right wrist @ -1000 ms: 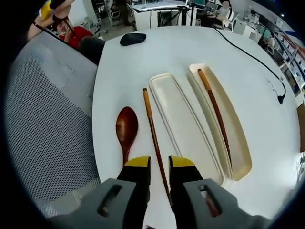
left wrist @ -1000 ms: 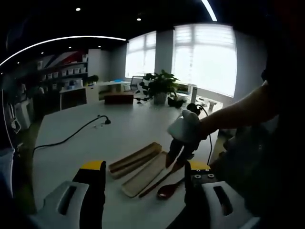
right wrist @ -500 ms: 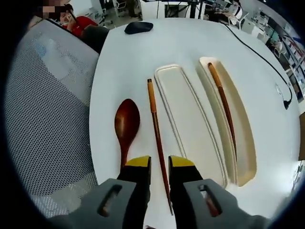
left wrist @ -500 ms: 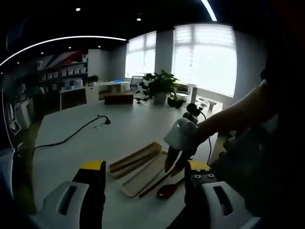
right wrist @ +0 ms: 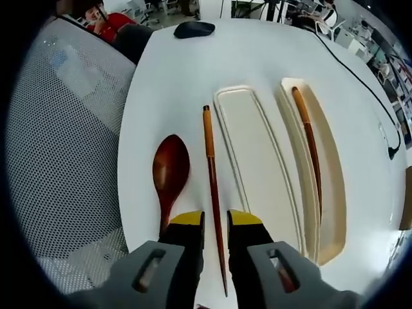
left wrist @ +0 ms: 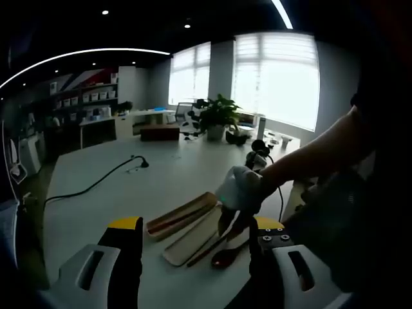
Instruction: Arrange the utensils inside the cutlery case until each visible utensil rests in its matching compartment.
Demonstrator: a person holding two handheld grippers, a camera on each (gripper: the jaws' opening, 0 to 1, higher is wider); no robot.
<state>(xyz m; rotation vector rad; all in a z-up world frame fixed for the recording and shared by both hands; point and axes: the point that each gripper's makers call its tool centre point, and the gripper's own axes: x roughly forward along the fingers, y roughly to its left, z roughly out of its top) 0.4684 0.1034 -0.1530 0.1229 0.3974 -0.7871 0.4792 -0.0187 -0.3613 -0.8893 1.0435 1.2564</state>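
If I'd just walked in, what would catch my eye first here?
Probably the right gripper, its yellow-tipped jaws straddling a loose chopstick on the white table. A dark red wooden spoon lies beside it, and a second chopstick sits in the far cream tray.

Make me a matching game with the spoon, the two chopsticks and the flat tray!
Things:
1. spoon
2. chopstick between the right gripper's jaws
3. other chopstick
4. flat tray

Places or states:
A. lying inside the deeper tray
B. has nothing in it
C. on the table, nearest the mesh chair
D. on the table, between the spoon and the flat tray

Pairs: 1-C, 2-D, 3-A, 4-B
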